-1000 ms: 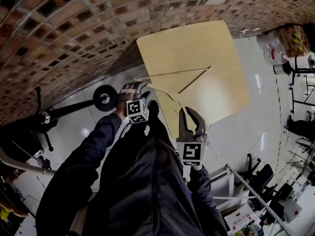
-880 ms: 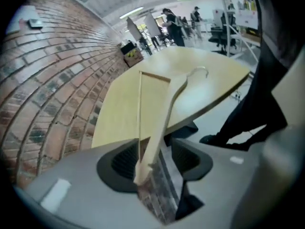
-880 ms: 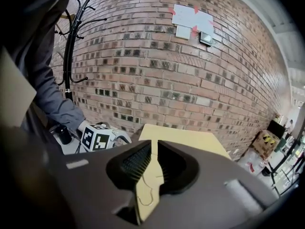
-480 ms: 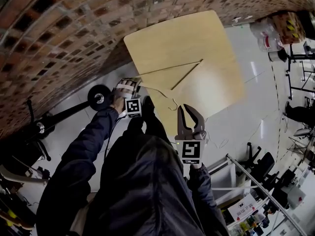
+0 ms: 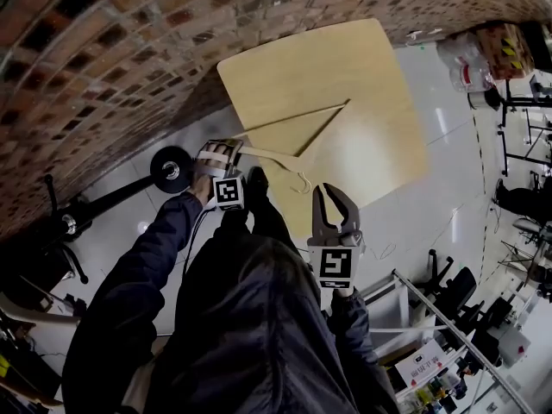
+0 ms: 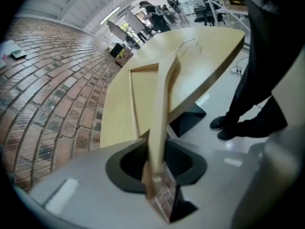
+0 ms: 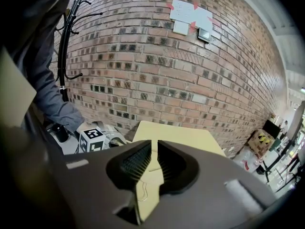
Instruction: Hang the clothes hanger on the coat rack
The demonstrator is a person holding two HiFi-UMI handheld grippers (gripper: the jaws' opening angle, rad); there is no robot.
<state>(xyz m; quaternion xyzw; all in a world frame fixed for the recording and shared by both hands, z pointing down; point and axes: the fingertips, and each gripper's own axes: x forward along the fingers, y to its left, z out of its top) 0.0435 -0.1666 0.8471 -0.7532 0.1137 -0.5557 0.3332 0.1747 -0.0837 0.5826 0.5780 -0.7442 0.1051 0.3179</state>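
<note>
A wooden clothes hanger point(image 5: 293, 132) with a metal hook point(image 5: 302, 182) lies on the light wooden table point(image 5: 362, 76). My left gripper point(image 5: 226, 149) is at the hanger's left end, its jaws closing. In the left gripper view the hanger's arm point(image 6: 162, 94) runs straight between the pads point(image 6: 178, 159), which press on both its sides. My right gripper point(image 5: 333, 192) hovers over the table's near edge just right of the hook, jaws almost together with nothing between them point(image 7: 153, 154). The black coat rack point(image 7: 64, 46) stands to the left before the brick wall.
The coat rack's round base point(image 5: 170, 169) and pole sit on the floor left of the table. A brick wall point(image 5: 103, 50) runs behind. Stands, chairs and boxes point(image 5: 509, 67) crowd the right side. My legs and shoes point(image 6: 248, 118) are beside the table.
The left gripper has sunk to the hanger's end, rolled, and brought its jaws in from wide open onto the hanger's arm. The right gripper has stayed put.
</note>
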